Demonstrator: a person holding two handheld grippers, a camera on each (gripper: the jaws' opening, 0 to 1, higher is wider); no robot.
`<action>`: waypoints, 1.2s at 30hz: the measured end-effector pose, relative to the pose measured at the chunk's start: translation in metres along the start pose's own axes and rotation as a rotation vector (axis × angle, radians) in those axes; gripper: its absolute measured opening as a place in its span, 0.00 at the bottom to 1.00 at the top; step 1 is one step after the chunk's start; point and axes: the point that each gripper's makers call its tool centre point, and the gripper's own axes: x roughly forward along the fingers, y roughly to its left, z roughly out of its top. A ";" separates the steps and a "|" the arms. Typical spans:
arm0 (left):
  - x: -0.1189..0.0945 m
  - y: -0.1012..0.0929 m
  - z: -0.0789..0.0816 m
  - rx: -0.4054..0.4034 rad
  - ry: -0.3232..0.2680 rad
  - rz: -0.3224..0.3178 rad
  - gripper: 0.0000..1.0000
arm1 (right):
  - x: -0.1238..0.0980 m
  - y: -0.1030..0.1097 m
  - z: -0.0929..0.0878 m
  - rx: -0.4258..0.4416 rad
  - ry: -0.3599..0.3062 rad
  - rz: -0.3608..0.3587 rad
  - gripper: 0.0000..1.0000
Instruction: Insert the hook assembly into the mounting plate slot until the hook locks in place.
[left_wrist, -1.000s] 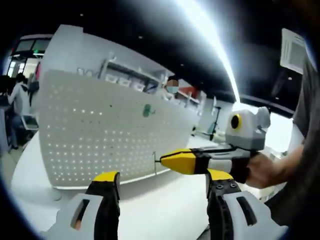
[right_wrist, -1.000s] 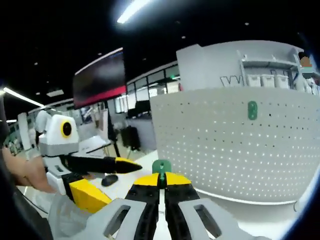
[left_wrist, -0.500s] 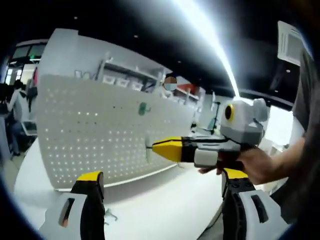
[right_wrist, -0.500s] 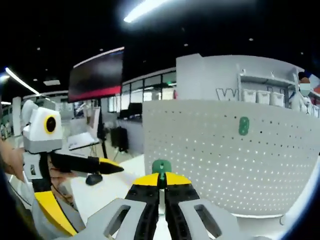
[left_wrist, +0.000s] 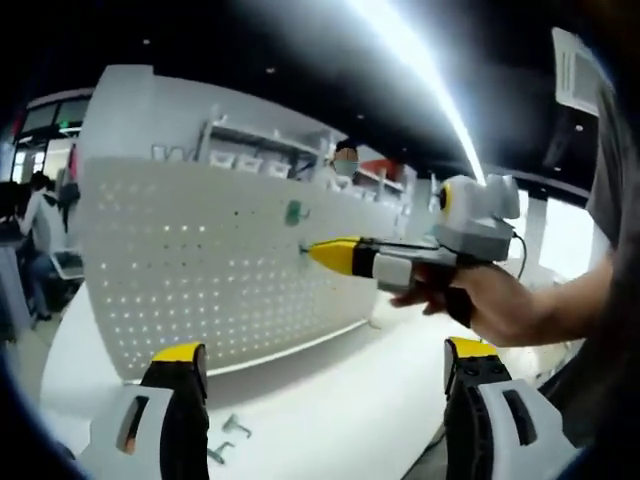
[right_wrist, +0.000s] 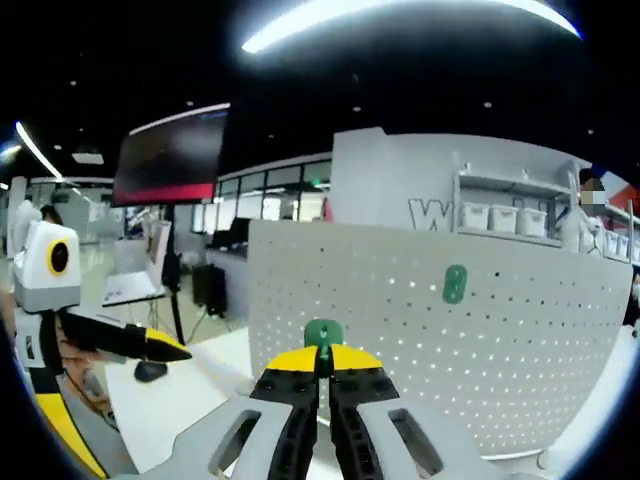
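You are working in a dim office hall under long ceiling lights, at a white table (left_wrist: 330, 400) that carries an upright white perforated mounting plate (left_wrist: 200, 270). Your right gripper (right_wrist: 322, 362) has its jaws pressed together on the green hook assembly (right_wrist: 322, 335), whose head stands up just past the yellow tips; in the left gripper view that same tool reaches in from the right, held in your hand (left_wrist: 490, 305), its yellow nose close against the plate. Over the last second it has risen from down near the plate's lower edge to about the height of the green hook (left_wrist: 294, 212) already seated on the plate, and in the right gripper view the plate has grown and slid towards the centre, so you are closing on the holes rather than drifting off. Your left gripper (left_wrist: 320, 390) has its jaws spread wide and holds nothing; it has eased back, and two small metal hooks (left_wrist: 228, 440) lying on the table now show between its jaws. I judge the insertion not yet made: whether the held part touches a slot cannot be told, and no lock is visible. The next move probably needs the hook's tabs squared to a row of holes before you press in and down.
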 end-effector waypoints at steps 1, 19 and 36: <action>0.000 0.001 -0.001 0.001 0.002 0.005 1.00 | 0.002 -0.006 0.003 -0.003 -0.008 -0.015 0.00; -0.002 0.015 -0.008 0.024 0.034 0.049 1.00 | 0.021 -0.086 0.024 -0.045 -0.082 -0.181 0.00; -0.002 0.018 -0.016 0.018 0.061 0.056 1.00 | 0.025 -0.144 0.027 -0.029 -0.105 -0.305 0.00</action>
